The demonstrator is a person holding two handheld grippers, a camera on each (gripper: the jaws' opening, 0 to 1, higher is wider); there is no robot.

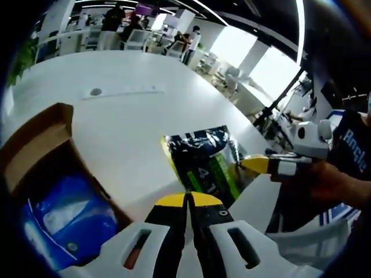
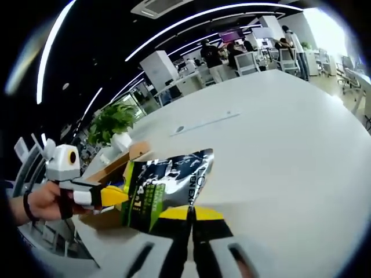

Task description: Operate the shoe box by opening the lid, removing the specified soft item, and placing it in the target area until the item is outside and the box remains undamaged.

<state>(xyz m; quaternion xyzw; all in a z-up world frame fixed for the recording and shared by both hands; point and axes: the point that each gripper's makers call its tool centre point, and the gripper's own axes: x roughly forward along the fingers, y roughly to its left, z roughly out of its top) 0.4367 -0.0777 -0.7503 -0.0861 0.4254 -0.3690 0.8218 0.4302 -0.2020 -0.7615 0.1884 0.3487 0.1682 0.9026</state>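
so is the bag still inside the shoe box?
No. The black and green bag is out of the open shoe box, held up over the white table.

One shoe box (image 1: 40, 145), one pouch (image 1: 206, 159), two claws (image 1: 188, 200).

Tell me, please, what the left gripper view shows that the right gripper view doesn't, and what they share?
Left gripper view: the open shoe box's inside, with a blue item in it. Right gripper view: a potted plant beyond the table's edge. Both: the dark-and-green soft pouch pinched by both grippers above the white table.
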